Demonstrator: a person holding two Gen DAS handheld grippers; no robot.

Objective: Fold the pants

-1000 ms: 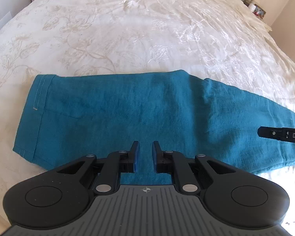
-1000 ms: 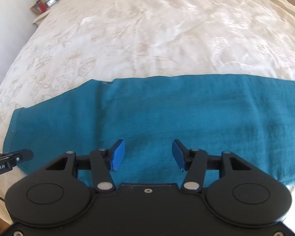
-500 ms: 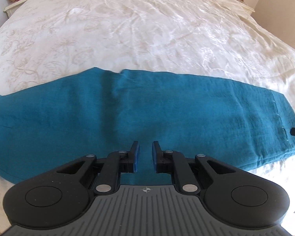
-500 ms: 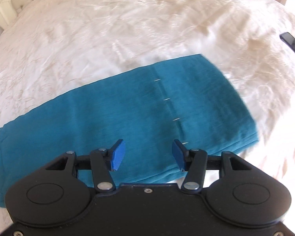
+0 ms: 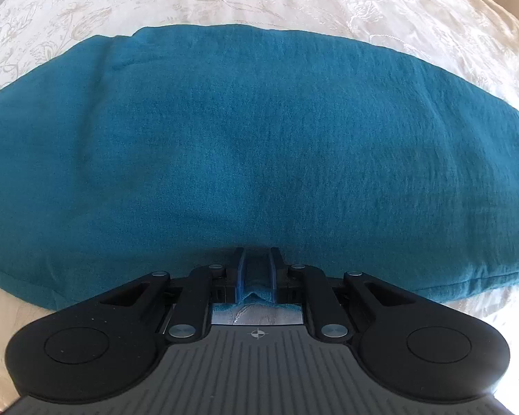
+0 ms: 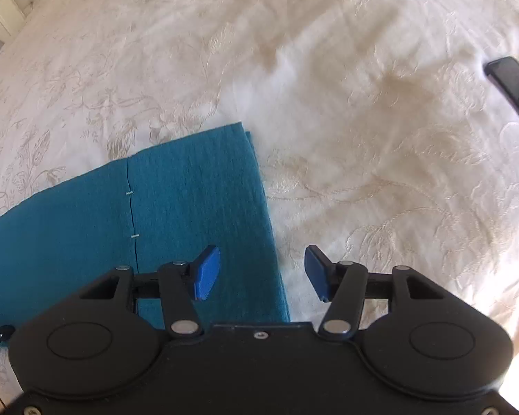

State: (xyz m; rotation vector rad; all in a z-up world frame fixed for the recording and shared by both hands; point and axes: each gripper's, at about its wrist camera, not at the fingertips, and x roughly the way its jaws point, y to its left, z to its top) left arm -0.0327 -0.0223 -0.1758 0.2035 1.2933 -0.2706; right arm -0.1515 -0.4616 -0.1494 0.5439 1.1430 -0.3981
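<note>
While the left gripper pinches the pants edge, the right gripper jaws gape wide.

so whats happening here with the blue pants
A person with a gripper in each hand is folding teal pants laid flat on a cream bedspread. The left gripper is down at the near edge around the middle of the pants, with a bit of cloth between its narrowly spaced fingers. The right gripper is open and holds nothing, straddling the hem end of the pants. A dark phone-like thing lies off to the right.
</note>
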